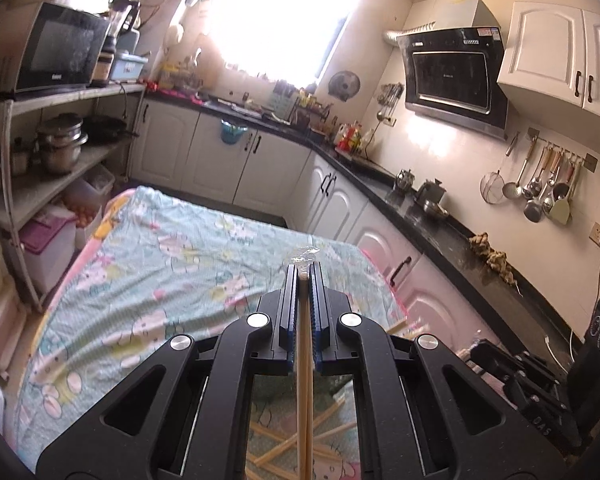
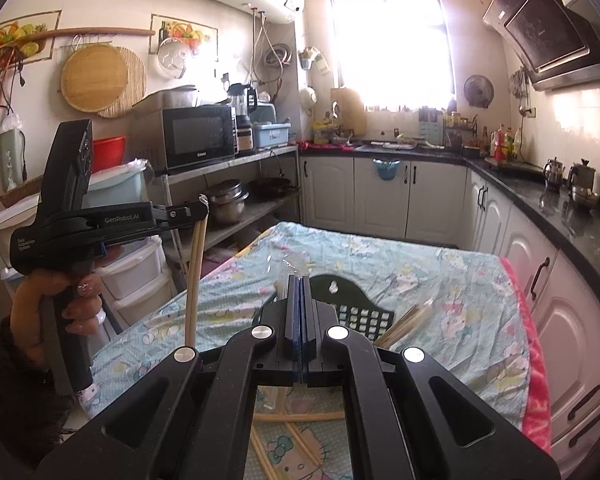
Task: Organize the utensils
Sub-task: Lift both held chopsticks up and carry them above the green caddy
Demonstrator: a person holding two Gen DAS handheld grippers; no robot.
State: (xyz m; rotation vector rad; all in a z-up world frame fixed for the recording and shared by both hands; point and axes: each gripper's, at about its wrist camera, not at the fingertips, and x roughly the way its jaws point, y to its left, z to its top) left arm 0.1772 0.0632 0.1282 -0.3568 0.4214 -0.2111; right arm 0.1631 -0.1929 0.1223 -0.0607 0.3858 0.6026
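Black left gripper [image 2: 204,206] raised level, clamped on hanging chopsticks [image 2: 194,272]; right gripper [image 2: 298,280] closed, tilted down.

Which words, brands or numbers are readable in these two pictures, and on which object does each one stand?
"GenRobot.AI": on the side of the left gripper, seen in the right wrist view.
Small white print on the rear of that gripper's body: too small to read.
Brand on the microwave, below its door: blurred, not readable.
Marks on the range hood: too small to read.
Embossed characters on the right gripper's body, seen in the left wrist view: unclear.
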